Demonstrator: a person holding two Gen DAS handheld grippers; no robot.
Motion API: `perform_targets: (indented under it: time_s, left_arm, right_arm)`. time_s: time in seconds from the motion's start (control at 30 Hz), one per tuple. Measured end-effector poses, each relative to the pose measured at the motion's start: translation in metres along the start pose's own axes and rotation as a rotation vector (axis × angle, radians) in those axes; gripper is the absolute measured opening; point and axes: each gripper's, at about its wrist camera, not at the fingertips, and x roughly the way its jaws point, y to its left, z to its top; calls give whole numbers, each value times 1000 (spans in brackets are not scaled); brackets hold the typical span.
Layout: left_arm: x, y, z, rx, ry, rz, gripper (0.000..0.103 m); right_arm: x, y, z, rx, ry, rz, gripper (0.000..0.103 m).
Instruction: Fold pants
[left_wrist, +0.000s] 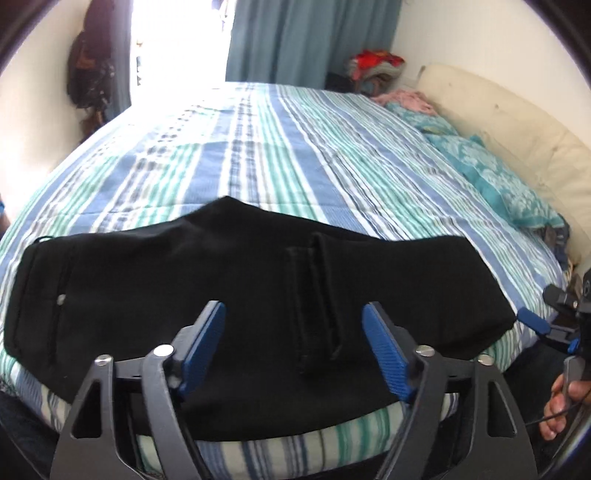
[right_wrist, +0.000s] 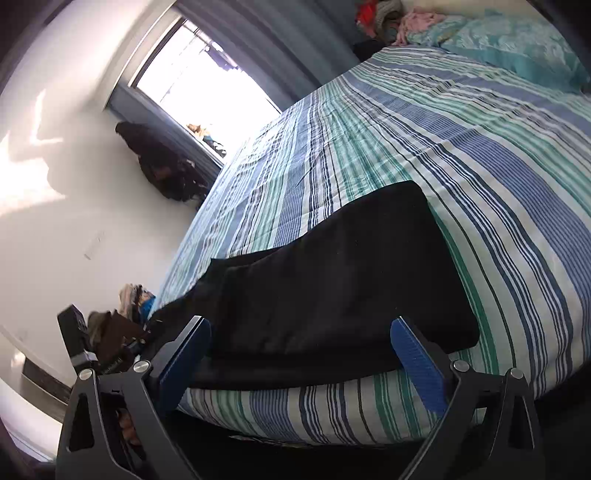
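Pants (left_wrist: 229, 280): one black pair, folded on one striped bed (left_wrist: 295, 147). Two tongs, left (left_wrist: 293, 314) and right (right_wrist: 301, 330), both released, grasping nothing.

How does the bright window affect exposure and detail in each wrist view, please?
Left wrist view: the window is blown out white, and the black fabric pants show little detail. Right wrist view: the window is likewise overexposed, glare falls on the white wall, the pants are near-featureless, and the picture is tilted.
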Motion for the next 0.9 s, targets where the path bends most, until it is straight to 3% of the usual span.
perform_targets:
  time_s: [0.1,0.13,0.17,0.23,0.33,0.47,0.53,0.57,0.63,0.73,0.8,0.9]
  left_arm:
    - [41,-26,1,64,138,21,37]
    - [53,-29,-2,69,187,48,15]
    - [61,-32,-3,54,215,59,8]
    - [52,-31,-4,16,178,81,2]
    - [29,-19,-7,-4,126,92,2]
    - [42,-10,-15,31,151,115,3]
    - [47,-17,-22,66,136,142,3]
    - [48,-19,-23,83,129,152,4]
    - [48,-21,-25,100,121,154,4]
    - [44,-18,-27,95,108,143,5]
    - [44,-16,-29,94,99,134,5]
    - [44,-16,-28,94,96,128,6]
  right_arm:
    - [-2,0,3,-2,-33,-22,98]
    - [1,2,3,-21,-24,-31,98]
    - [3,6,1,-45,-15,-38,98]
    - [1,14,1,-95,-20,-47,98]
    - [-20,12,5,-109,-90,-24,98]
    - [-20,-2,11,-52,-109,63,100]
    - [2,-8,14,-21,-48,108,100]
    - [22,-16,15,32,25,129,100]
    - [54,-42,6,153,148,47,91]
    - [47,-40,15,189,129,68,92]
    - [40,-34,34,217,92,152,92]
    - [39,-25,81,206,31,115,92]
